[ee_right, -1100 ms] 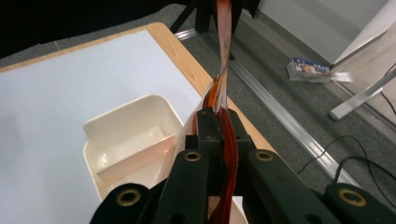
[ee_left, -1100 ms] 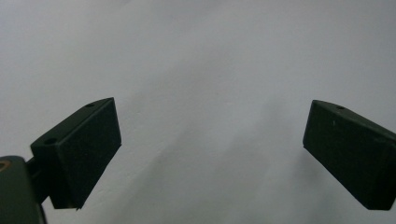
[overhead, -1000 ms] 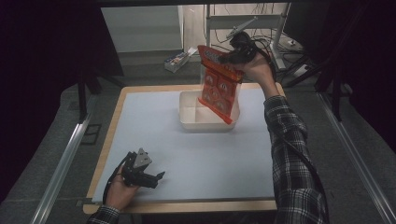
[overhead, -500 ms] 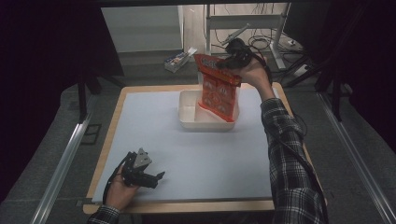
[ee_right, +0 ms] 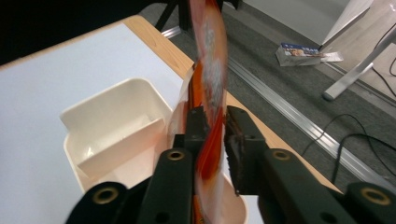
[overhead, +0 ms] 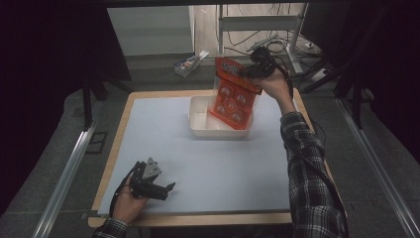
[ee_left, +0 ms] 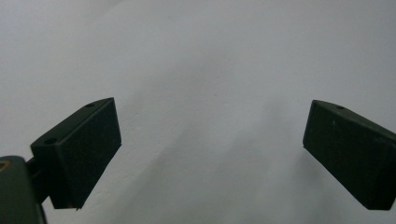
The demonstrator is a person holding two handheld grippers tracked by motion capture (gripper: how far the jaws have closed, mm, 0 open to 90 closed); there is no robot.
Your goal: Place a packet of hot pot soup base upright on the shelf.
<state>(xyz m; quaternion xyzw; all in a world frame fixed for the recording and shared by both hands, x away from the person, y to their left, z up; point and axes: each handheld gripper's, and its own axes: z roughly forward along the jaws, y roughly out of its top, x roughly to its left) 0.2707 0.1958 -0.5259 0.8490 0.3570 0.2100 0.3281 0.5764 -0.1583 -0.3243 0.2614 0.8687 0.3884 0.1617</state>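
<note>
An orange snack bag (overhead: 232, 96) hangs tilted over the white bin (overhead: 198, 124) at the table's far middle, its lower end inside the bin. My right gripper (overhead: 251, 73) is shut on the bag's top edge. In the right gripper view the orange bag (ee_right: 210, 79) is pinched between the two black jaws of that gripper (ee_right: 215, 133), above the white bin (ee_right: 107, 126). My left gripper (overhead: 166, 189) rests near the front left edge of the table, open, with only bare white surface between its jaws (ee_left: 210, 154).
The white mat (overhead: 198, 168) covers the wooden-edged table. A small box (overhead: 188, 63) lies on the floor beyond the far edge, near metal stand legs and cables (overhead: 297, 54). A metal rail (overhead: 64, 173) runs along the left side.
The right gripper has carried the bag slightly left and lower, so its bottom end sits deeper in the bin. The left gripper has stayed in place.
</note>
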